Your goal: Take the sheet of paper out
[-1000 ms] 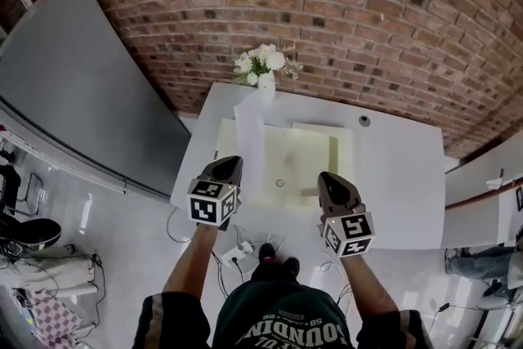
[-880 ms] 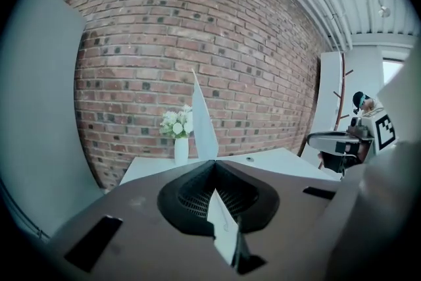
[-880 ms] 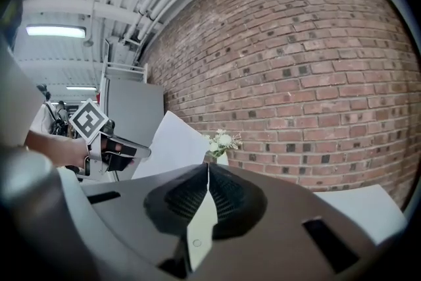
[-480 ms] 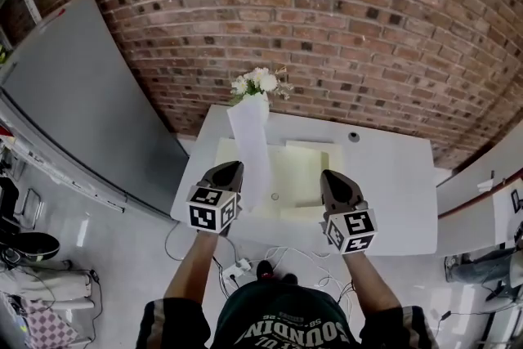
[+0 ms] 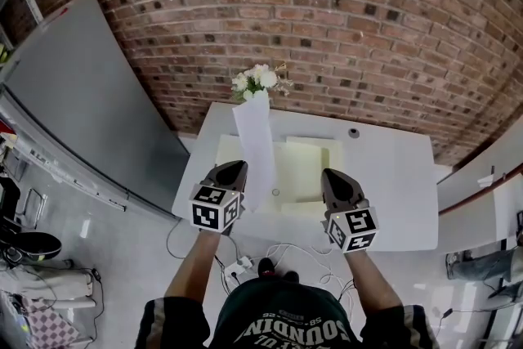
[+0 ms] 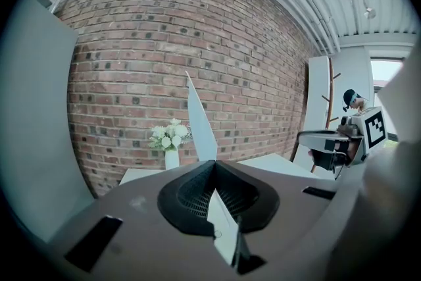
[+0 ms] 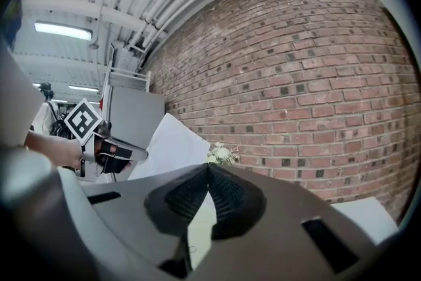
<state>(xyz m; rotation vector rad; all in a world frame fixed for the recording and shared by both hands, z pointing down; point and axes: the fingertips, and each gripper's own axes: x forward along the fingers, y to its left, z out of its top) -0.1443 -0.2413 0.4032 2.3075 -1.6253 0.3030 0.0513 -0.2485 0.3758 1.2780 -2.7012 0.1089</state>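
A white sheet of paper (image 5: 255, 145) stands up from my left gripper (image 5: 232, 170), which is shut on its lower edge. In the left gripper view the paper (image 6: 200, 130) rises past the closed jaws of the left gripper (image 6: 214, 165). A pale yellow folder (image 5: 301, 165) lies open on the white table (image 5: 392, 176). My right gripper (image 5: 328, 174) is shut, with a pale yellow edge of the folder (image 7: 197, 233) pinched between its jaws. The right gripper view shows the right gripper (image 7: 209, 168), and the sheet (image 7: 168, 141) held up at the left.
A vase of white flowers (image 5: 259, 82) stands at the table's far edge against the brick wall. A small round object (image 5: 353, 132) lies far right of the folder. A large grey panel (image 5: 73, 102) leans at the left. Cables and a power strip (image 5: 241, 266) lie on the floor.
Both grippers have risen. The sheet has come up higher out of the folder and now stands taller in front of the flowers.
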